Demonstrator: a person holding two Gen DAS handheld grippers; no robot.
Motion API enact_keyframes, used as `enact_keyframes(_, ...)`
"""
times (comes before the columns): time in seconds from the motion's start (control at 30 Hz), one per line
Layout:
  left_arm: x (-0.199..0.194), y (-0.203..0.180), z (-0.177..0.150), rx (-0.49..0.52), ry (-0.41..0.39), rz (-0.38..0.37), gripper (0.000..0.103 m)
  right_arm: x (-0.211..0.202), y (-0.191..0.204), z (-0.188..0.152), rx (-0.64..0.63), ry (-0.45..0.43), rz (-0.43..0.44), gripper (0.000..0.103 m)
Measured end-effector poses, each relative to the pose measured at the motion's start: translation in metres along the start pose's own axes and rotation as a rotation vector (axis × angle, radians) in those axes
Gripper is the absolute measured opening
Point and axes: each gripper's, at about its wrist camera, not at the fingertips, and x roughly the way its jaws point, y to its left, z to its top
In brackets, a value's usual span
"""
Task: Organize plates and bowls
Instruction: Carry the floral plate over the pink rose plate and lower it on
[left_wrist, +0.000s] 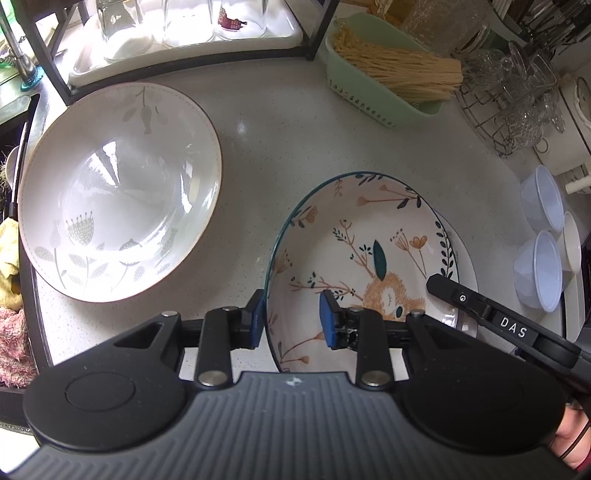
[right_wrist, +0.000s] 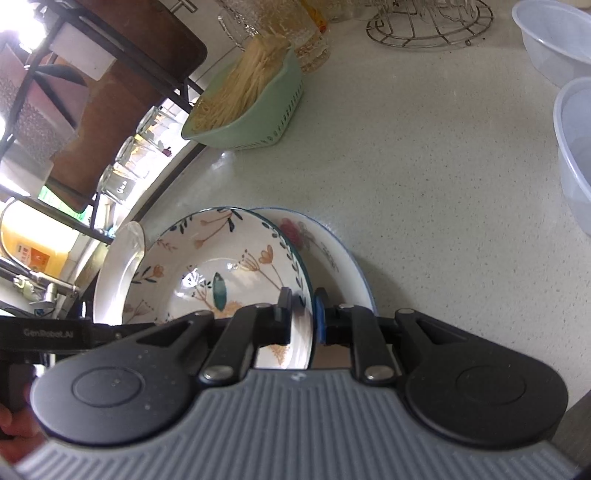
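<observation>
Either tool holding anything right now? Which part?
Right tool is shut on the rim of the rabbit-pattern bowl, one finger inside and one outside. Left tool straddles the opposite rim of that bowl, still open, not gripping.

A home kitchen is shown. A speckled pale stone tabletop (left_wrist: 288, 147) is crowded with household ware: a large white ceramic bowl with grey leaf print (left_wrist: 118, 192) at the left, a mint-green plastic basket of dry noodles (left_wrist: 384, 85) at the far side, and upturned drinking glasses (left_wrist: 125, 33) kept on a white tray within a black metal rack (left_wrist: 317, 33). Cut-glass cups are stacked on a round wire stand (left_wrist: 491, 122) at the far right, with translucent plastic bowls (left_wrist: 539, 273) nearby. A chrome tap (left_wrist: 18, 51) is seen at the far left.
</observation>
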Motion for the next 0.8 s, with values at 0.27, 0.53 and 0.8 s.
enact_keyframes(0.27,-0.008,0.011,0.007,-0.059,-0.004,-0.036,0.034,0.000,0.002,0.003,-0.027,-0.007,-0.014,0.018)
enact_keyframes(0.53,-0.030,-0.001,0.006,-0.034,-0.090,-0.043,0.034,-0.010,0.010,0.004,-0.115,-0.047,-0.080,0.017)
enact_keyframes(0.8,-0.047,-0.021,-0.001,0.012,-0.158,-0.043,0.034,-0.016,0.020,0.002,-0.242,-0.075,-0.135,0.017)
